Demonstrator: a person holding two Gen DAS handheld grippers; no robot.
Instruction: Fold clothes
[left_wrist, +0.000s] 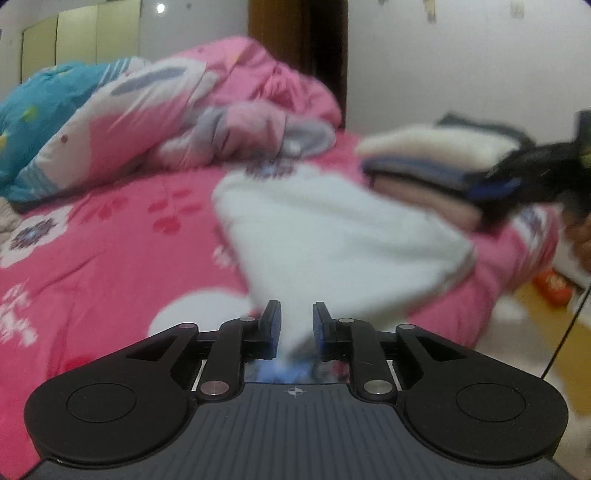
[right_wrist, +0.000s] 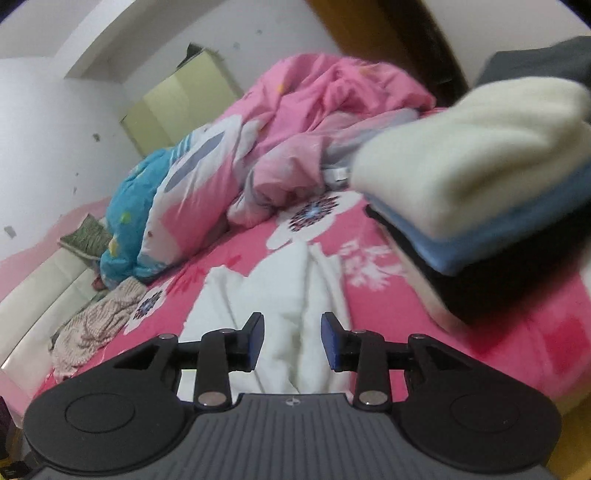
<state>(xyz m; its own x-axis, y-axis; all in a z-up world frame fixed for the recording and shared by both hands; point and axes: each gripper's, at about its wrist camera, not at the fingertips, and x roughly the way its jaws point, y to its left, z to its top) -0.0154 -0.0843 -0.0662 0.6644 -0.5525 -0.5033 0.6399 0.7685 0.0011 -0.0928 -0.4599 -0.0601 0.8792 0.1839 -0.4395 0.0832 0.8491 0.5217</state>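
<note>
A white garment (left_wrist: 332, 236) lies on the pink flowered bed cover (left_wrist: 110, 258). Its near corner runs between the fingers of my left gripper (left_wrist: 294, 325), which is shut on it. In the right wrist view the same white garment (right_wrist: 280, 295) lies bunched in folds under my right gripper (right_wrist: 292, 339), whose jaws stand apart around the cloth without pinching it. The right gripper also shows at the right edge of the left wrist view (left_wrist: 517, 177), dark and blurred.
A stack of folded clothes, cream on blue (right_wrist: 480, 177), sits on the bed at the right and shows in the left wrist view (left_wrist: 436, 162). A crumpled pink quilt (left_wrist: 221, 96) and a blue pillow (left_wrist: 33, 107) lie behind. A beige knit (right_wrist: 96, 317) lies at the left edge.
</note>
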